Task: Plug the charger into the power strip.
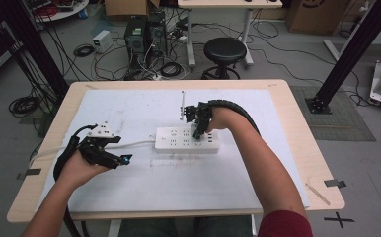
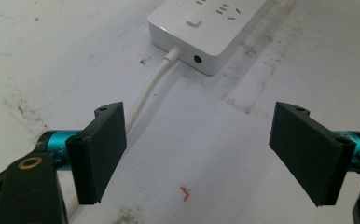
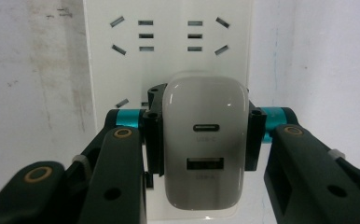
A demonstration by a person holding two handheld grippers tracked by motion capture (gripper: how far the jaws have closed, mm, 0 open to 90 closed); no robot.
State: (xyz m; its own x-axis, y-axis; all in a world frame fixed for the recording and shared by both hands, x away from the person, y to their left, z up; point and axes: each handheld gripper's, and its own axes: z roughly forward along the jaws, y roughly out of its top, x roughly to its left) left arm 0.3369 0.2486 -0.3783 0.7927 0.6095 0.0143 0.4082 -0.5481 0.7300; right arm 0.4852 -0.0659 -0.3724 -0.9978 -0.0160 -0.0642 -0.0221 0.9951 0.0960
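Charger at the power strip — plugging or unplugging, hard to say.
Right hand-held gripper point(image 3: 201, 140) pinches the white charger point(image 3: 201, 144) on the power strip point(image 1: 187, 139) mid-table; next move needs straight vertical travel. Left hand-held gripper point(image 2: 199, 158) spread, idle.

Your left gripper point(image 2: 197, 156) hangs over the stained white table surface point(image 2: 52, 56) with its jaws spread wide and nothing between them. Ahead of the fingertips lies the end of a white power strip point(image 2: 206, 28). Its white cord point(image 2: 148, 91) runs back just beside your left finger point(image 2: 101, 154). A small red mark point(image 2: 184, 192) sits between the fingers.
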